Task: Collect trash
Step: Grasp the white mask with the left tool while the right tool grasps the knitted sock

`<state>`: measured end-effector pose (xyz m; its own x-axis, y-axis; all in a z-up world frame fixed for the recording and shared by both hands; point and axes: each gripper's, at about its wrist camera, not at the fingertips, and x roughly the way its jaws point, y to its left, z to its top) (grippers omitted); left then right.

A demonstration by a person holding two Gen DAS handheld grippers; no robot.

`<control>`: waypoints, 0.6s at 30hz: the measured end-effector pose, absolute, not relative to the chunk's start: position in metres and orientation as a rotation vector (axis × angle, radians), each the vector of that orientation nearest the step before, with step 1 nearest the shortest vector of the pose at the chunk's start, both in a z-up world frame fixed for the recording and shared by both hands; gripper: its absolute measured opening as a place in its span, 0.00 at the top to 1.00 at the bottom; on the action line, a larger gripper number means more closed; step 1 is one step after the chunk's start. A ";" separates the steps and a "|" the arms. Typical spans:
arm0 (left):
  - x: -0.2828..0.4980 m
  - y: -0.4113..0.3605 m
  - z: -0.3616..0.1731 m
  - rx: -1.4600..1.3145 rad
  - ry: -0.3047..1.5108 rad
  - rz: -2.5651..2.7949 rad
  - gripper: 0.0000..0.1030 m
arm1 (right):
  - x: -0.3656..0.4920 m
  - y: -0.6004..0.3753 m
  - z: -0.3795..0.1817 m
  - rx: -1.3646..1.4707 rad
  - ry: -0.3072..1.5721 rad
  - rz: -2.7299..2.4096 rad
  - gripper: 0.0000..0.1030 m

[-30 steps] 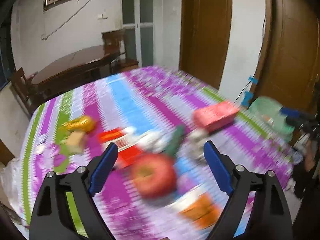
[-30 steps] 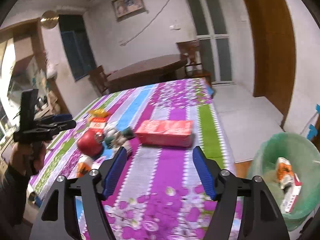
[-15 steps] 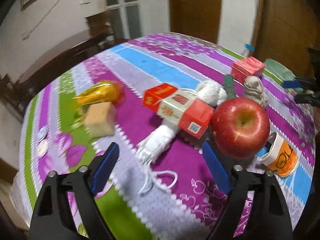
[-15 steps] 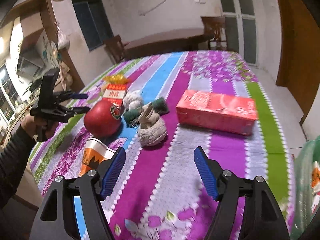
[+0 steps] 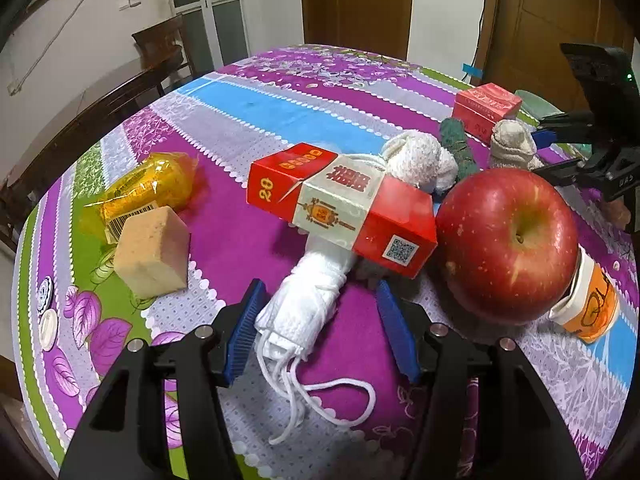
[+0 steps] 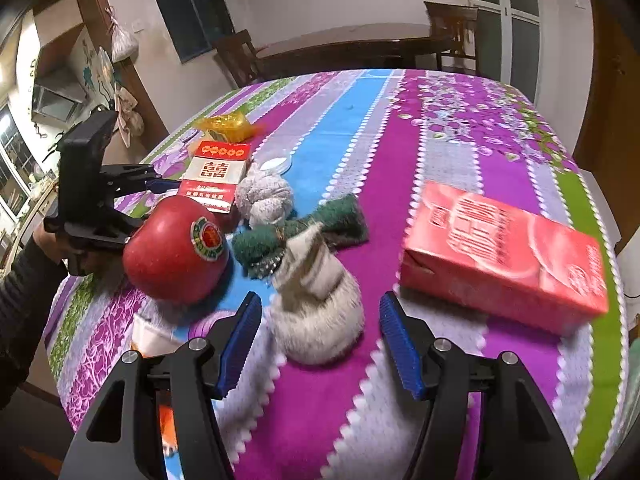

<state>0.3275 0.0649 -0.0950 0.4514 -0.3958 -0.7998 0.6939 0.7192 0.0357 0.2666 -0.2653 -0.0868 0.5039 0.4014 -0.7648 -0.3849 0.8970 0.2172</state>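
Left claw point(image 5: 318, 328), mine: jaws apart, straddling the white rolled cloth point(image 5: 310, 294), long axis running away from me, loose strings trailing toward me; closer than half a second ago. Red-and-white carton point(image 5: 344, 210) lies across its far end, marked "20", QR code. Right claw point(image 6: 320, 338): jaws apart around the grey bundle point(image 6: 320, 312).

Red-and-white cigarette pack point(image 5: 342, 210) beside the apple point(image 5: 508, 246): "20" on its end flap, "囍" on top, QR code on side.

Carton point(image 5: 340, 210) atop rolled mask point(image 5: 310, 292), apple point(image 5: 506, 246) right, seemingly touching
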 end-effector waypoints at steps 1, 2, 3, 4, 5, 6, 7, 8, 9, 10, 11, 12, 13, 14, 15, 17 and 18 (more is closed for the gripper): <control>0.327 0.064 -0.095 0.378 0.868 -0.693 0.50 | 0.268 -0.262 -0.089 0.014 0.934 0.475 0.42; 0.327 0.064 -0.095 0.365 0.869 -0.688 0.55 | 0.270 -0.260 -0.092 0.007 0.941 0.469 0.48; 0.327 0.065 -0.095 0.351 0.866 -0.678 0.63 | 0.271 -0.259 -0.093 0.001 0.935 0.459 0.52; 0.327 0.066 -0.095 0.342 0.863 -0.662 0.67 | 0.272 -0.258 -0.093 -0.001 0.930 0.453 0.52; 0.327 0.067 -0.095 0.329 0.865 -0.649 0.70 | 0.272 -0.259 -0.093 0.003 0.928 0.449 0.54; 0.328 0.068 -0.095 0.320 0.866 -0.640 0.73 | 0.271 -0.258 -0.094 0.000 0.926 0.447 0.55; 0.326 0.068 -0.095 0.316 0.865 -0.616 0.74 | 0.270 -0.258 -0.094 -0.010 0.921 0.441 0.56; 0.324 0.068 -0.095 0.316 0.864 -0.604 0.74 | 0.268 -0.258 -0.095 -0.014 0.917 0.439 0.57; 0.322 0.067 -0.095 0.319 0.862 -0.589 0.75 | 0.266 -0.257 -0.094 -0.017 0.910 0.432 0.58; 0.319 0.067 -0.095 0.321 0.862 -0.569 0.75 | 0.263 -0.257 -0.094 -0.020 0.902 0.426 0.59; 0.316 0.067 -0.095 0.322 0.862 -0.557 0.75 | 0.261 -0.258 -0.095 -0.018 0.896 0.422 0.59; 0.311 0.068 -0.094 0.322 0.864 -0.536 0.75 | 0.258 -0.260 -0.094 -0.010 0.889 0.417 0.59; 0.307 0.069 -0.094 0.320 0.864 -0.522 0.75 | 0.255 -0.262 -0.094 -0.001 0.881 0.410 0.60; 0.303 0.072 -0.093 0.314 0.866 -0.502 0.75 | 0.252 -0.264 -0.093 0.010 0.874 0.406 0.60; 0.297 0.076 -0.092 0.304 0.873 -0.476 0.75 | 0.250 -0.265 -0.093 0.017 0.870 0.405 0.60; 0.288 0.086 -0.089 0.290 0.871 -0.447 0.75 | 0.242 -0.268 -0.090 0.029 0.854 0.404 0.60; 0.278 0.091 -0.085 0.278 0.862 -0.435 0.75 | 0.238 -0.268 -0.088 0.030 0.848 0.403 0.60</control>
<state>0.2782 0.0910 -0.0849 0.5721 -0.2549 -0.7795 0.4753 0.8776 0.0619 0.2376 -0.2681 -0.0882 0.5906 0.3586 -0.7229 -0.3348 0.9240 0.1849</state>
